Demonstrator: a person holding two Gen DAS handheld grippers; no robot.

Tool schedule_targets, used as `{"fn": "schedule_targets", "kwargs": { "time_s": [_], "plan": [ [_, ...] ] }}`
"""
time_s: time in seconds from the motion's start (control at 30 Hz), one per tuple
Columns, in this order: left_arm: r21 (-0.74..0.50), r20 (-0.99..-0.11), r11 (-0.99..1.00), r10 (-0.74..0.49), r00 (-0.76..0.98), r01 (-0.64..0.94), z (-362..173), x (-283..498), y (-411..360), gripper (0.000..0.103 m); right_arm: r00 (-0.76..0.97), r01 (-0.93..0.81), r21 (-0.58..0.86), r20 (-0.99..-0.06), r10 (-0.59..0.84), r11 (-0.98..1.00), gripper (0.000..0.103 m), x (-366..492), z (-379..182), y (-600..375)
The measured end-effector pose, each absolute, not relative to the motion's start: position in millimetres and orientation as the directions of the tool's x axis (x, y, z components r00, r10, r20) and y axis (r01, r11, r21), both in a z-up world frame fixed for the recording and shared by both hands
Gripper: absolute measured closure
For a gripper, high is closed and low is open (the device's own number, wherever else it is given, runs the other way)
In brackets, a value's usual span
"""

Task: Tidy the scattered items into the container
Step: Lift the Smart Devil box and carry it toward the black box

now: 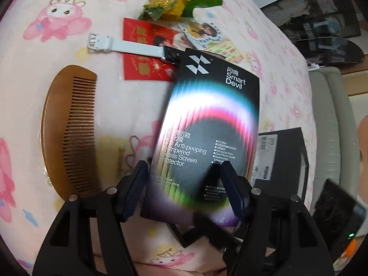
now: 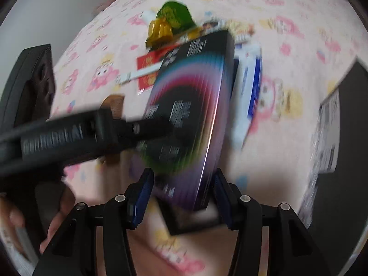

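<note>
1. Two grippers meet on one screen-protector box (image 1: 207, 124): the left gripper (image 1: 186, 191) has its fingers pressed against the box's side edges, pinching it.
2. The right gripper (image 2: 181, 195) straddles the box's near end; whether its blue pads (image 2: 142, 197) touch is unclear.
3. Left of the left gripper lies a wooden comb (image 1: 69, 128).
4. Ahead lie a white strap (image 1: 124, 44) and a red packet (image 1: 145, 53).
5. To its right sits the black container (image 1: 285, 158).

Watch face (image 1: 169, 54) behind protector box (image 1: 207, 124)

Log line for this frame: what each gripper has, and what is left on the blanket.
left gripper: around screen protector box | right gripper: around same box | on blanket: comb, watch, red envelope
</note>
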State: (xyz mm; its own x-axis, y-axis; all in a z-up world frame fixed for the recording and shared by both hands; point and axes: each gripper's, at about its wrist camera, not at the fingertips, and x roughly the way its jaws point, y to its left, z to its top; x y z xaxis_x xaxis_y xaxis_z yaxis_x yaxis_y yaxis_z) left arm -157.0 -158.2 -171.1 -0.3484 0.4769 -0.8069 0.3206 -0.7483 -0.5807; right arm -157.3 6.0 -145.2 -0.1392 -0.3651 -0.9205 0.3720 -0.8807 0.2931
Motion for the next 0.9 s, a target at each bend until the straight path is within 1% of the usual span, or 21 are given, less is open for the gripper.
{"fn": "schedule_targets", "kwargs": {
  "time_s": [0.1,0.17,0.27,0.37,0.43,0.47,0.57,0.67,0.77,0.9],
  "plan": [
    [-0.573,-0.811,-0.74,0.451,-0.373,0.353,-171.3,-156.1,-164.1,0.039,-0.112,0.358,0.323,-0.916,-0.384,-0.876,0.055,-148.9,-146.6,15.3],
    [-0.574,-0.813,-0.715,0.443,-0.377,0.399,-179.8,-158.4,-171.6,0.039,-0.135,0.344,0.319,-0.914,-0.383,-0.883,0.055,-150.6,-144.5,18.9],
    [-0.6,-0.799,-0.66,0.462,-0.385,0.452,-190.6,-162.2,-180.3,0.039,-0.186,0.309,0.307,-0.909,-0.373,-0.9,0.055,-162.2,-140.9,19.1],
    [-0.59,-0.802,-0.68,0.435,-0.409,0.435,-184.2,-161.4,-179.9,0.05,-0.237,0.289,0.288,-0.903,-0.36,-0.913,0.055,-177.6,-140.7,11.8],
    [-0.58,-0.807,-0.706,0.428,-0.407,0.408,-180.9,-162.9,-174.2,0.052,-0.252,0.295,0.275,-0.901,-0.353,-0.915,0.055,-184.4,-143.6,4.2],
    [-0.574,-0.81,-0.718,0.426,-0.404,0.394,-179.6,-164.0,-171.1,0.05,-0.253,0.304,0.278,-0.899,-0.358,-0.911,0.058,-185.2,-145.1,0.5],
    [-0.569,-0.813,-0.726,0.424,-0.399,0.388,-180.7,-167.5,-168.6,0.049,-0.256,0.318,0.282,-0.894,-0.368,-0.905,0.063,-182.8,-147.8,-4.3],
    [-0.589,-0.801,-0.722,0.461,-0.381,0.363,-179.2,-166.0,-164.3,0.049,-0.243,0.301,0.328,-0.882,-0.404,-0.895,0.067,-172.5,-145.7,11.1],
    [-0.591,-0.799,-0.745,0.487,-0.353,0.31,-173.3,-157.3,-150.3,0.049,-0.252,0.302,0.315,-0.884,-0.394,-0.9,0.068,-157.0,-138.5,21.6],
    [-0.548,-0.827,-0.797,0.471,-0.307,0.254,-163.9,-135.6,-123.9,0.045,-0.211,0.275,0.335,-0.893,-0.397,-0.901,0.068,-136.3,-137.3,39.4]
  ]
}}
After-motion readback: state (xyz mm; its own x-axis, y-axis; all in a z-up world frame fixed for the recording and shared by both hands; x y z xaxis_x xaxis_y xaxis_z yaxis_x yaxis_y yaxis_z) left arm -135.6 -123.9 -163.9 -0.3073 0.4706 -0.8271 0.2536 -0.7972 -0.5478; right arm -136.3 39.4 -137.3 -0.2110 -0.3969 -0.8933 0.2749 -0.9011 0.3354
